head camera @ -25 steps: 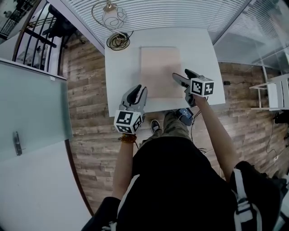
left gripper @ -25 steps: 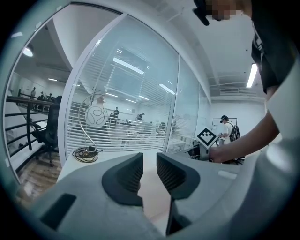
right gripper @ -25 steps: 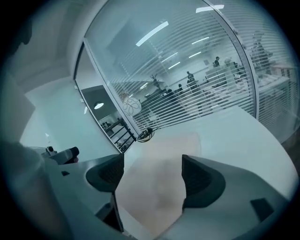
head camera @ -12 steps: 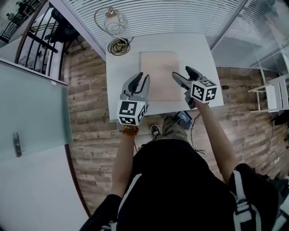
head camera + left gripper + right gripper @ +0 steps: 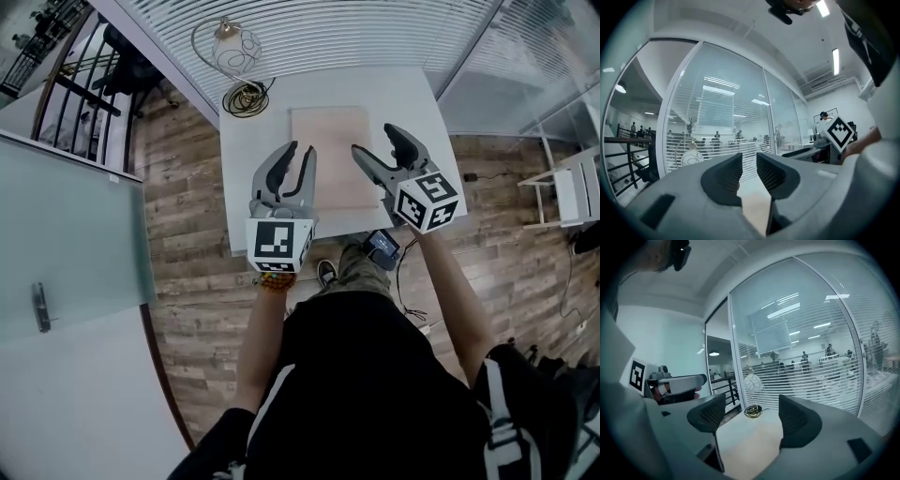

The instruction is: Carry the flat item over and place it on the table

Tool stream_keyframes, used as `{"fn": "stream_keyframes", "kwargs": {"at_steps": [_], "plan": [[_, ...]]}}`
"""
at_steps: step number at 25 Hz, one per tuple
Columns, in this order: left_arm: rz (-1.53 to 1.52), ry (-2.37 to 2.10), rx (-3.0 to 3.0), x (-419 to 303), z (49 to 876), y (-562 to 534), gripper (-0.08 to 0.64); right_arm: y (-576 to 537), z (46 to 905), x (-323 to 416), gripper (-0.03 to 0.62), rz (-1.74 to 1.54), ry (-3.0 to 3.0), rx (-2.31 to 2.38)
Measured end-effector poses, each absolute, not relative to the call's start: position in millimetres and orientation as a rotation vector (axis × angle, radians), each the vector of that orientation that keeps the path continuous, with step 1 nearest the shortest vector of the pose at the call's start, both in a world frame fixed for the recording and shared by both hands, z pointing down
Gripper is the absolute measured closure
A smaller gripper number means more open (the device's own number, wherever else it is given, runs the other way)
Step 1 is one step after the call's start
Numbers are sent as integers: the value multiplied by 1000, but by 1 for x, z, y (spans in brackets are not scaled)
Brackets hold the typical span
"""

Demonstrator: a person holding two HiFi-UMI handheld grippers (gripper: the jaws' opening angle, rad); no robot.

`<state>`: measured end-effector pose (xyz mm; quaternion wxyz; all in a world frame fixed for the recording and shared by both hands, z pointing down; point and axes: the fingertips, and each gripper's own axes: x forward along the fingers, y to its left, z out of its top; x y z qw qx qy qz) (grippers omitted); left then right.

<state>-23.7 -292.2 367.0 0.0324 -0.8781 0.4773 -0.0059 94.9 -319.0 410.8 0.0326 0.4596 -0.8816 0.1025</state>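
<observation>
A flat pale pink board (image 5: pixel 330 141) lies on the white table (image 5: pixel 253 150), long side running away from me. It also shows low between the jaws in the left gripper view (image 5: pixel 754 208) and the right gripper view (image 5: pixel 750 446). My left gripper (image 5: pixel 300 150) hangs above the board's left edge, its jaws a narrow gap apart (image 5: pixel 749 161) with nothing between them. Over the board's right edge my right gripper (image 5: pixel 375 141) stands wide open (image 5: pixel 752 408) and empty. Neither gripper touches the board.
A white globe lamp (image 5: pixel 234 42) and a coiled cable (image 5: pixel 246 96) sit at the table's far left corner. A glass wall with blinds (image 5: pixel 356 33) runs behind the table. A glass panel (image 5: pixel 66 234) stands at the left, a white shelf (image 5: pixel 577 187) at the right.
Both grippers have risen from beside the board and look larger in the head view. The board has stayed flat on the table.
</observation>
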Motion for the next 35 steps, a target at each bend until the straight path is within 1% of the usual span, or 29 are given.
{"fn": "stream_keyframes", "kwargs": {"at_steps": [4, 8, 12, 17, 20, 24, 30, 35], "plan": [[-3, 1456, -2639, -23, 350, -288, 466, -307, 382, 86, 239, 146, -2741, 1429], [14, 1450, -2617, -23, 340, -284, 466, -297, 373, 74, 239, -75, -2720, 1412], [55, 1472, -2610, -26, 329, -275, 466, -288, 368, 67, 239, -159, -2733, 1411], [4, 1483, -2542, -28, 331, -271, 466, -279, 364, 70, 247, -294, -2722, 1453], [-17, 1491, -2516, -28, 335, -268, 466, -273, 365, 69, 293, -323, -2710, 1444], [9, 1507, -2519, -29, 341, -268, 466, -268, 368, 66, 379, -349, -2700, 1444], [48, 1564, -2455, -34, 339, -263, 477, -261, 371, 61, 397, -384, -2704, 1429], [51, 1587, -2463, -36, 347, -263, 482, -259, 376, 62, 422, -339, -2687, 1460]]}}
